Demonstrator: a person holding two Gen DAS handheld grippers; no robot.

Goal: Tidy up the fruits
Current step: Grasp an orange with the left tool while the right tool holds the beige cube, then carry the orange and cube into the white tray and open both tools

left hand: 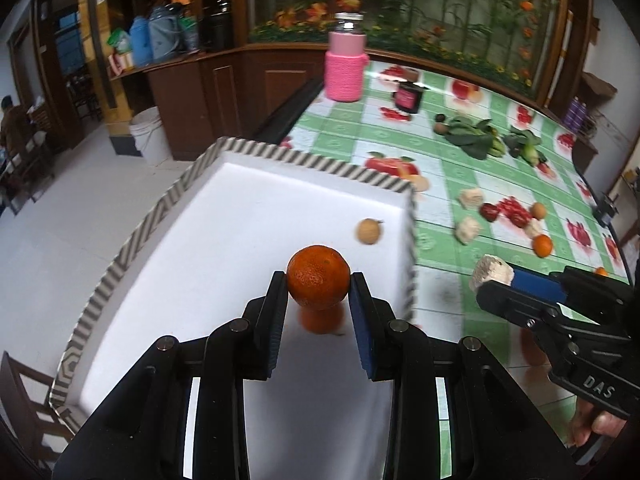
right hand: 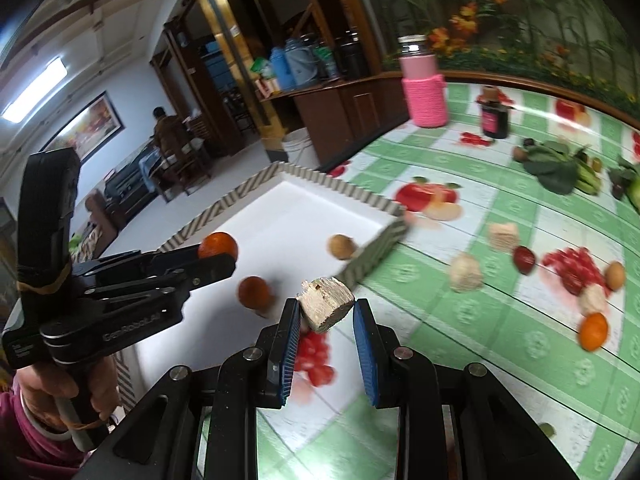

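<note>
My left gripper [left hand: 319, 278] is shut on an orange tangerine [left hand: 318, 275] and holds it above the white tray [left hand: 200, 240] with the striped rim. It also shows in the right wrist view [right hand: 218, 254]. A second tangerine [right hand: 254, 293] and a small brown fruit [left hand: 369, 231] lie in the tray. My right gripper [right hand: 327, 308] is shut on a beige cut chunk [right hand: 327, 309], held over the table just right of the tray's near corner. The chunk also shows in the left wrist view [left hand: 491, 273].
On the green checked tablecloth [left hand: 440, 184] lie more beige chunks [right hand: 465, 272], a red fruit [right hand: 524, 260], a brown fruit [right hand: 615, 275], a loose tangerine [right hand: 593, 332] and leafy greens [left hand: 472, 136]. A pink-sleeved bottle [left hand: 345, 68] and a dark jar [left hand: 408, 98] stand at the far end.
</note>
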